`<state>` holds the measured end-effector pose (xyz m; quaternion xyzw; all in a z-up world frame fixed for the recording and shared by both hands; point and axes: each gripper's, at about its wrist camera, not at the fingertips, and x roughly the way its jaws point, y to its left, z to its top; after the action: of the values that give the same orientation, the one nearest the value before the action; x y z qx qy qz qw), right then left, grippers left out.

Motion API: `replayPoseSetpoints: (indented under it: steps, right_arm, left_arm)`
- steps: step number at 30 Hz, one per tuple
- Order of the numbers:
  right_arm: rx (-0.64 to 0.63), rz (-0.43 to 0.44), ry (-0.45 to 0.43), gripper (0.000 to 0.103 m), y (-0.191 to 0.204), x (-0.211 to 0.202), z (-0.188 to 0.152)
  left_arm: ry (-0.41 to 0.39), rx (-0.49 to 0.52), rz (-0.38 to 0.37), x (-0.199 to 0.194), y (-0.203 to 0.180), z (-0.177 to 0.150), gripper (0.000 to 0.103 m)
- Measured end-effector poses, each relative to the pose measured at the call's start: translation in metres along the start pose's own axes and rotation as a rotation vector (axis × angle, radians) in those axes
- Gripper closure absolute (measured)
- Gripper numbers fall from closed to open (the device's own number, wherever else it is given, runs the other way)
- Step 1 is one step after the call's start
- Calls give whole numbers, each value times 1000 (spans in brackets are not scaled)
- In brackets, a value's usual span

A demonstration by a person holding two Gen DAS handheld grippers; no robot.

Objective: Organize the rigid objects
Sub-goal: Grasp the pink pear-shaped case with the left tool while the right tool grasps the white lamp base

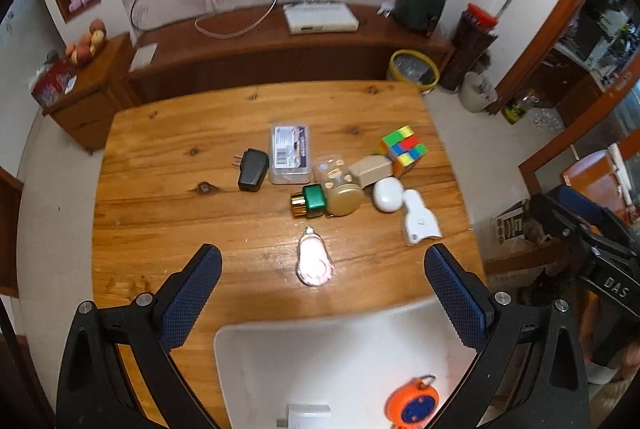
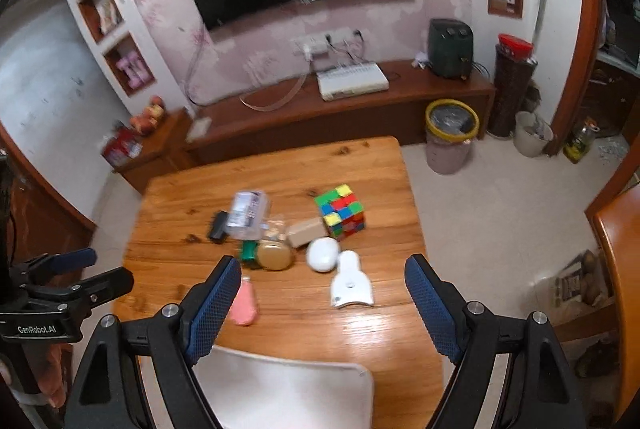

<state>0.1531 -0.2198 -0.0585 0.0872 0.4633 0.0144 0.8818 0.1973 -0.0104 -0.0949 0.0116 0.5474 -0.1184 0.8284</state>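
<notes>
Both grippers, left [image 1: 322, 267] and right [image 2: 322, 279], gape wide, empty, above the worktop [image 1: 160, 165]. Pink case [image 1: 315, 263] lies between left gripper's fingertips. Clustered objects, colour cube [image 1: 402, 149] included, sit ahead. White tray [image 1: 332, 353] directly below.

1. Table [image 1: 160, 157] bears a cluster mid-surface; tray [image 1: 320, 349] at its near edge.
2. Left to right: charger [image 1: 253, 170], box [image 1: 289, 153], cube [image 1: 403, 149].
3. Case [image 1: 388, 193] lies before the cube.
4. Tray holds a tape measure [image 1: 412, 403].
</notes>
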Motion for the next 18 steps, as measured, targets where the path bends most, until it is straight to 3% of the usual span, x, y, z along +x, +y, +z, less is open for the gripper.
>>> replayPoseSetpoints:
  steps: [10, 14, 18]
  right_arm:
    - [-52, -153, 222, 18, -9, 109, 2]
    - [-36, -128, 363, 18, -17, 158, -10]
    - [-13, -132, 441, 18, -23, 188, -20]
  left_arm:
    - [238, -34, 49, 118, 9, 5, 2]
    - [302, -40, 56, 143, 8, 0, 2]
    - [366, -50, 52, 162, 6, -7, 2]
